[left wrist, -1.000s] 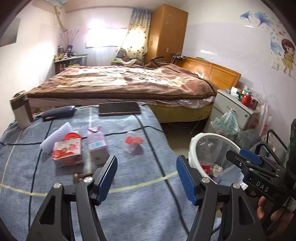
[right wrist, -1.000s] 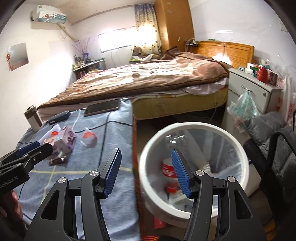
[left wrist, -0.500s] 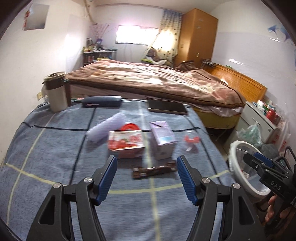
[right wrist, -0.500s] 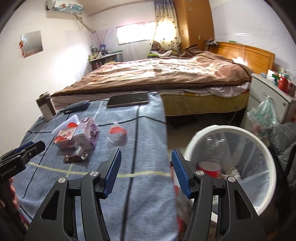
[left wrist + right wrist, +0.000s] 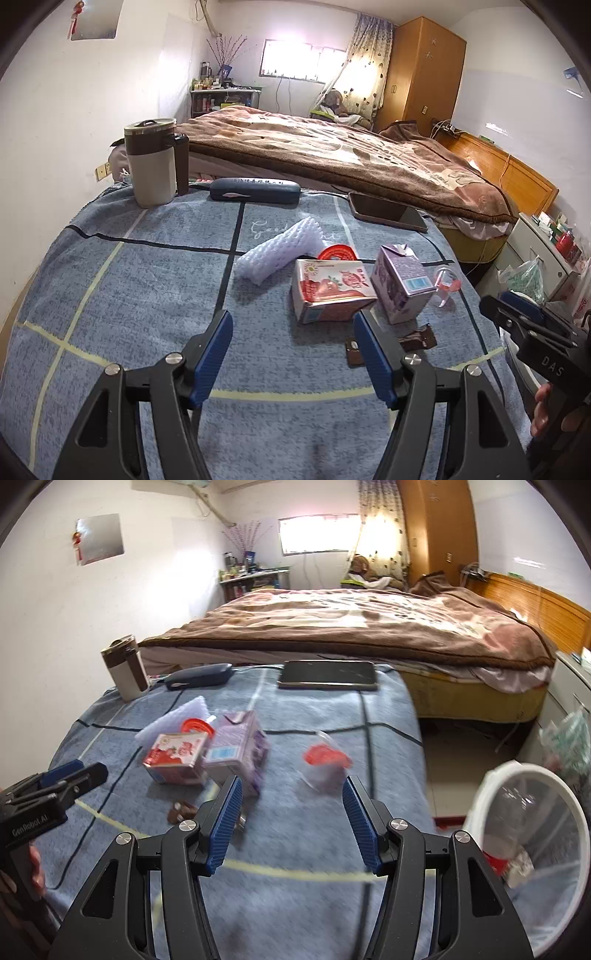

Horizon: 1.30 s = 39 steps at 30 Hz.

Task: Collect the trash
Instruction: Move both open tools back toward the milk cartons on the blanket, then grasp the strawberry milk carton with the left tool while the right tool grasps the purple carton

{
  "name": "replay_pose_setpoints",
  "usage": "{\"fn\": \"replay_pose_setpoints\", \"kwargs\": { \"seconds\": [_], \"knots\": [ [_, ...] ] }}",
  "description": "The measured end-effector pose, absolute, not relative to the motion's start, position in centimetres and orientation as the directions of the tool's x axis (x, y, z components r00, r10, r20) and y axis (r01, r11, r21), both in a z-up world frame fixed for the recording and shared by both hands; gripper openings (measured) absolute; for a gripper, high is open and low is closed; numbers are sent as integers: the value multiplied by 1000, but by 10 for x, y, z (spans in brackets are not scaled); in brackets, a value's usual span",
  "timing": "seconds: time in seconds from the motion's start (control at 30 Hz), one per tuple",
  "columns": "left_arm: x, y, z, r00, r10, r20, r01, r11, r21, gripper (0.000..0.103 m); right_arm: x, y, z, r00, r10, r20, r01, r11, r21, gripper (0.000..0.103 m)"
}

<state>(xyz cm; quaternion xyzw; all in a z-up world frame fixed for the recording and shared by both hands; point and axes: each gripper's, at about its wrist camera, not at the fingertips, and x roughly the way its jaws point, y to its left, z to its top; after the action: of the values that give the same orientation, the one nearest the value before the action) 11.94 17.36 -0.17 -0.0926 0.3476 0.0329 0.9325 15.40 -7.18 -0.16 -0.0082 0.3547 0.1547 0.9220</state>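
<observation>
Trash lies on the blue checked tablecloth point(image 5: 147, 295): a white foam net point(image 5: 277, 251), a red lid point(image 5: 338, 253), a red-and-white carton point(image 5: 330, 291), a purple carton point(image 5: 400, 284), a clear cup with a red lid point(image 5: 447, 286) and a brown wrapper point(image 5: 417, 338). My left gripper point(image 5: 292, 321) is open and empty, just short of the red-and-white carton. My right gripper point(image 5: 291, 786) is open and empty, between the purple carton point(image 5: 236, 749) and the clear cup point(image 5: 325, 760). A white bin point(image 5: 528, 834) with a clear liner stands on the floor to the right of the table.
A lidded mug point(image 5: 151, 166), a dark glasses case point(image 5: 255, 190) and a tablet point(image 5: 388, 212) sit along the table's far edge. Behind them is a bed with a brown blanket point(image 5: 332, 147). A grey nightstand point(image 5: 535, 251) is at the right.
Both grippers swung left, away from the bin and over the table. The trash pile now lies ahead of them and the bin has slid to the right edge. Both stay open.
</observation>
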Motion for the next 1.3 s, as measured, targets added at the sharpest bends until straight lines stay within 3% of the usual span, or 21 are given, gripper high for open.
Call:
{"fn": "replay_pose_setpoints", "kwargs": {
  "seconds": [0.47, 0.77, 0.83, 0.87, 1.3],
  "knots": [
    [131, 191, -13, 738, -15, -675, -126, 979, -159, 72, 189, -19, -18, 612, 342, -713, -373, 920, 122, 60],
    [140, 192, -17, 729, -23, -684, -118, 980, -158, 72, 201, -21, -30, 603, 282, -746, -320, 942, 97, 60],
    [144, 190, -17, 727, -38, -686, -106, 981, -166, 72, 199, -24, -29, 619, 274, -736, -310, 946, 91, 51],
    [146, 189, -17, 726, -47, -686, -100, 980, -173, 72, 197, -26, -28, 626, 268, -732, -304, 949, 88, 42],
    [186, 159, -36, 660, -176, -730, 3, 973, -232, 74, 184, -51, -21, 629, 304, -716, -296, 945, 141, 41]
  ]
}}
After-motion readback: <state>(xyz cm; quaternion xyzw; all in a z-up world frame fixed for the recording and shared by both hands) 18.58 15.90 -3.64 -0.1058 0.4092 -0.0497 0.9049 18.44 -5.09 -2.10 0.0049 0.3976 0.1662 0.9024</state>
